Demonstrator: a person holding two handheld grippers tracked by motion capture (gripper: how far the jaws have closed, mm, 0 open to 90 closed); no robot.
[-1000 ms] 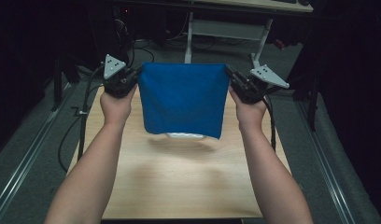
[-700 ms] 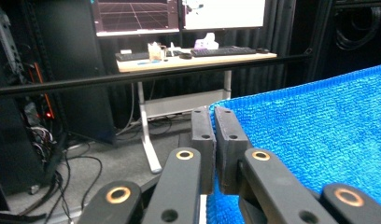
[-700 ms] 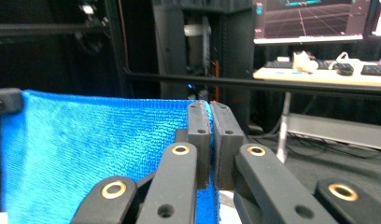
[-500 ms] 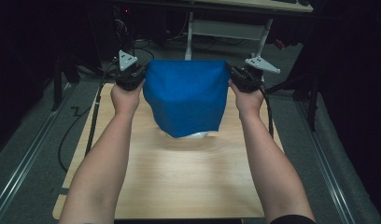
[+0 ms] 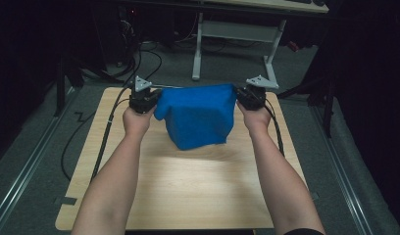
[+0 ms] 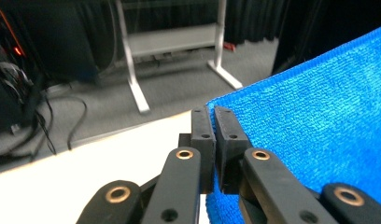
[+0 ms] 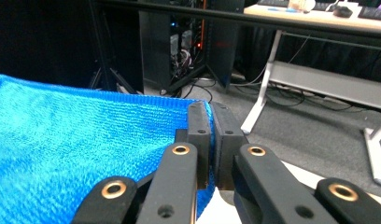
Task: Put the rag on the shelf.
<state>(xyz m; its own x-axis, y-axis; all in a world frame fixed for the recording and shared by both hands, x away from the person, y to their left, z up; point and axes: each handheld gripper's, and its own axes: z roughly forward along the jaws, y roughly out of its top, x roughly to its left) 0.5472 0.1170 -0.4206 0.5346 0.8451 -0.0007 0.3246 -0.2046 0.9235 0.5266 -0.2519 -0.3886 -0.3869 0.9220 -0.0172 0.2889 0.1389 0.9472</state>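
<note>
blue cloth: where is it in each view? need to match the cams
High view: blue cloth at centre, hanging between the two grippers over the wooden table.
Left gripper view: right side, its corner in the shut jaws.
Right gripper view: left side, its corner in the shut jaws.
Shared landmark: the white-legged desk beyond the table.

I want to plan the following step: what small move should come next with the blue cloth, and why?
Probably lower both hands further. The left gripper and right gripper each pinch a top corner of the blue cloth, which hangs between them with its lower part bunching on the table, not flat yet.
</note>
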